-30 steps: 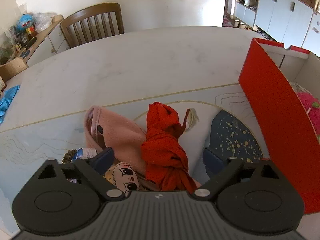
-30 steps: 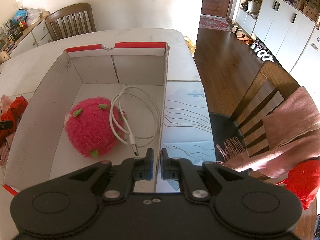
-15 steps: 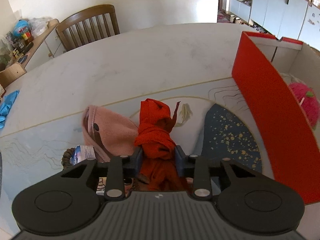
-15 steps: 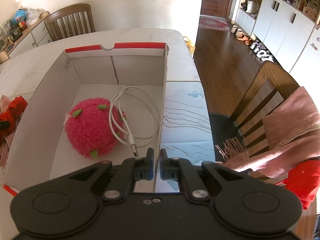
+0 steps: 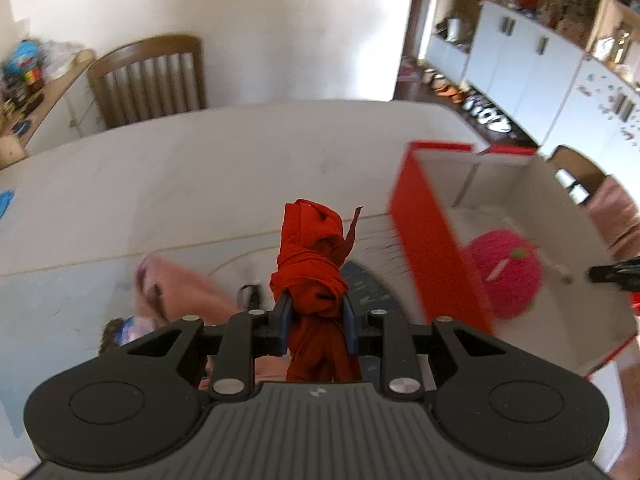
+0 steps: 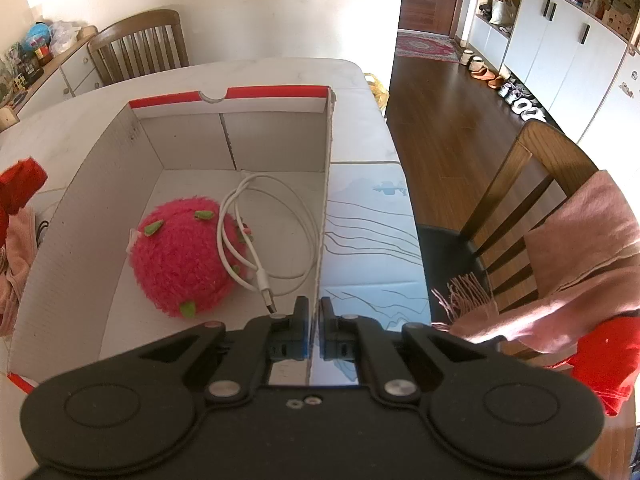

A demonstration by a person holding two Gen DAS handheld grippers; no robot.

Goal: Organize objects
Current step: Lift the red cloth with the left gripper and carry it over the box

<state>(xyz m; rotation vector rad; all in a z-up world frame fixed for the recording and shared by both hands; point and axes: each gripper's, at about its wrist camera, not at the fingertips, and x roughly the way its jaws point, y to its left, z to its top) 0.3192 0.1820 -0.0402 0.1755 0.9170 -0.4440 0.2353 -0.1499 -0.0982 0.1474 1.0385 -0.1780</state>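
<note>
My left gripper, jaws just closed, pinches the red cloth mid-frame; my right gripper clamps the box wall, lower centre.

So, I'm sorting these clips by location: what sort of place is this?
Most likely a home dining area: a large pale table with wooden dining chairs around it, shoes lined up along white cupboards, and a rug on the wooden floor by a doorway.
</note>
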